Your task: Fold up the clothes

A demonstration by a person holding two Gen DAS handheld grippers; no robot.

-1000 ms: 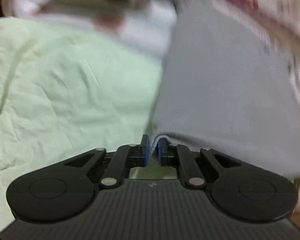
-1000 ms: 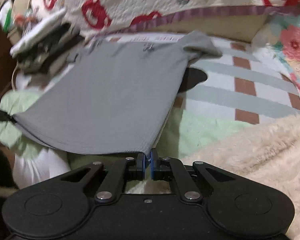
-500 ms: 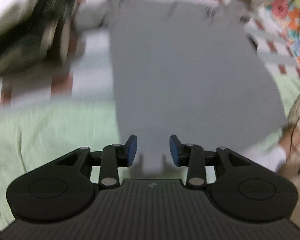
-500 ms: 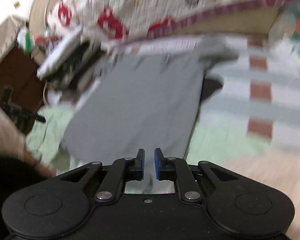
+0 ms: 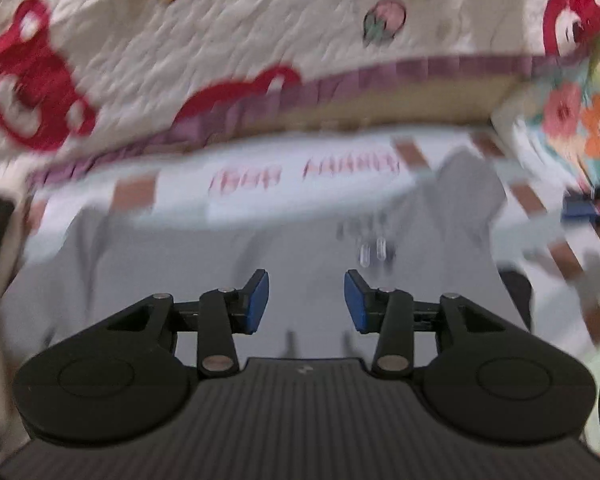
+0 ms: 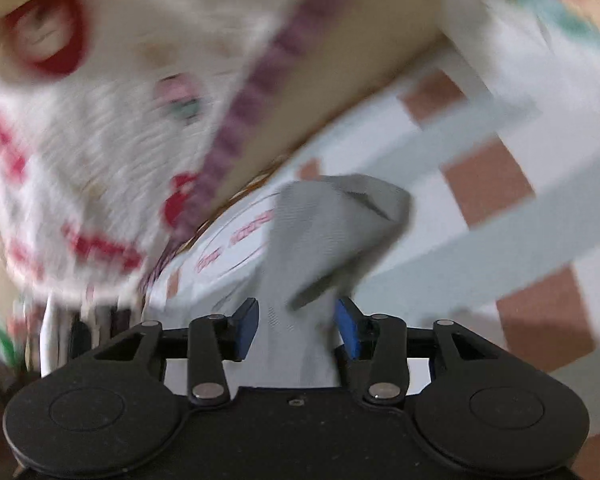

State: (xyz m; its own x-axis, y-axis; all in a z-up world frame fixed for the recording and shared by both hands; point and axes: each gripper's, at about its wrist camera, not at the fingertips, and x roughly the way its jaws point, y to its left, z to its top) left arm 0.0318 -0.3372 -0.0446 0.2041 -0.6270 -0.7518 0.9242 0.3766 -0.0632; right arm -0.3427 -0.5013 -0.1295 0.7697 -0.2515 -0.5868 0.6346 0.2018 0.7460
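Left claw agape over grey shirt, right claw straddling sleeve

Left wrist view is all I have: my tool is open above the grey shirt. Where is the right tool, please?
Observer: The right tool is at the shirt's sleeve, which lies between its pads.
Operator: Does it grip the sleeve?
Observer: No, its jaws stand open; the cloth looks loose between them.
Operator: Is the sleeve flat?
Observer: No, its end is bunched up on the checked sheet.
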